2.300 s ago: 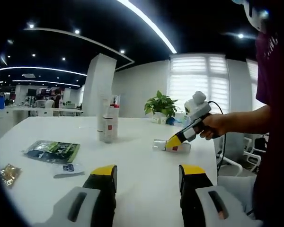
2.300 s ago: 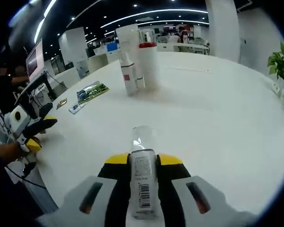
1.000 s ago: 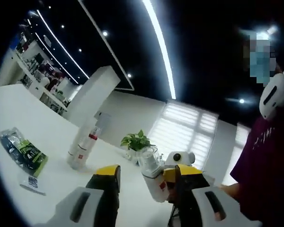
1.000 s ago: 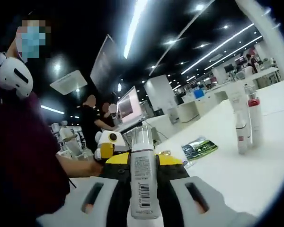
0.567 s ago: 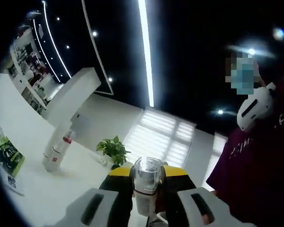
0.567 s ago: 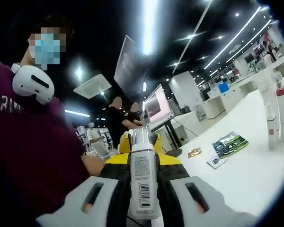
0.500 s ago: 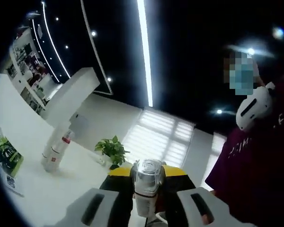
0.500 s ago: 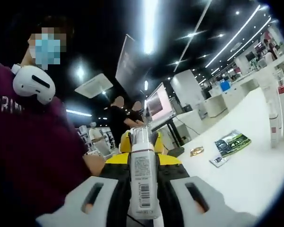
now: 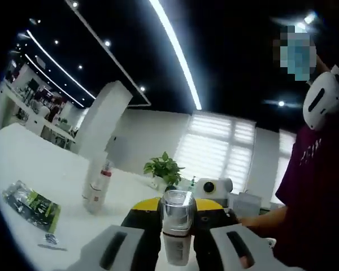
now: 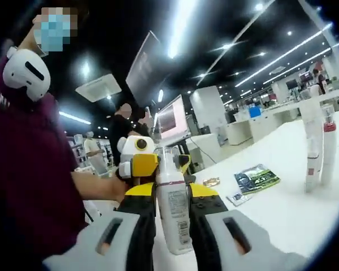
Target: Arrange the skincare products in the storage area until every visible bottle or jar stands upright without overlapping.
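Bottle [image 10: 173, 217], earlier lying on table [image 10: 305, 220], now lifting; both my claws, left [image 9: 178, 240] and right [image 10: 172, 223], clenching it. Uneven release risking drop; standing bottles [image 10: 319, 152] waiting at 3 o'clock.

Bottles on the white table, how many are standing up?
2 for sure: a red-capped bottle and a taller white tube, side by side at the table's far end. More may hide behind them.

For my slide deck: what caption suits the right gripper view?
Right tool holds a clear-capped white bottle above the white table, with the left tool closed on its cap.
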A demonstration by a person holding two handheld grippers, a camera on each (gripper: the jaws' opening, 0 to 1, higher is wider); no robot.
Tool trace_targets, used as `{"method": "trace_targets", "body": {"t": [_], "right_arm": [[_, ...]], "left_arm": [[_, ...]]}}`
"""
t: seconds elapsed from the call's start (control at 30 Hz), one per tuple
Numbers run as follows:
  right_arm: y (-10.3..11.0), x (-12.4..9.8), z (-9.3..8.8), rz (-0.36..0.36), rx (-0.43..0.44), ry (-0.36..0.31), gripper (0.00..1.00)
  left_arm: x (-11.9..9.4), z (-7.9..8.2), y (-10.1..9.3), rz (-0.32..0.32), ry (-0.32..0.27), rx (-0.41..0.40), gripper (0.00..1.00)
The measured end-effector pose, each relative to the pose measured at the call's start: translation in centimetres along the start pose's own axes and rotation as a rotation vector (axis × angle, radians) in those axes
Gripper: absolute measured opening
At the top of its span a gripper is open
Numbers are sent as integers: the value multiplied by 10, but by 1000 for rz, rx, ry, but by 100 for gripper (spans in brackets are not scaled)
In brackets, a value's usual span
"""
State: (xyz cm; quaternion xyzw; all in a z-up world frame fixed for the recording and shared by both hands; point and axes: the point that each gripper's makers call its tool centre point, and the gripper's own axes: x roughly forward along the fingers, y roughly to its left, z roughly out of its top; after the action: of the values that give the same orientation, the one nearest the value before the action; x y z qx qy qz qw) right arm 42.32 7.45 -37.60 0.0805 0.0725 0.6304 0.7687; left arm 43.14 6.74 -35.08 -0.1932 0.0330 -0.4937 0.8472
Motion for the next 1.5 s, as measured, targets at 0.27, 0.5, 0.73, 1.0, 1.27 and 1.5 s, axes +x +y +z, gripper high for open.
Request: {"method": "trace_targets", "body": {"t": [0.27, 0.5, 0.73, 1.0, 1.27, 1.5], "right_arm": [[-13, 7, -18, -126, -188, 169, 24], [-19, 13, -34, -168, -207, 262, 24], [-17, 13, -46, -182, -152, 305, 21], [-18, 12, -56, -203, -145, 342, 22], [-17, 11, -55, -207, -143, 339, 20], [-29, 8, -50, -249, -137, 302, 20]], "left_arm": [[1, -4, 16, 130, 130, 113, 19], [5, -6, 14, 124, 175, 154, 19], [3, -16, 11, 78, 230, 171, 19], [3, -29, 11, 61, 313, 212, 19], [2, -27, 12, 64, 269, 196, 21], [0, -28, 19, 91, 223, 186, 34]]}}
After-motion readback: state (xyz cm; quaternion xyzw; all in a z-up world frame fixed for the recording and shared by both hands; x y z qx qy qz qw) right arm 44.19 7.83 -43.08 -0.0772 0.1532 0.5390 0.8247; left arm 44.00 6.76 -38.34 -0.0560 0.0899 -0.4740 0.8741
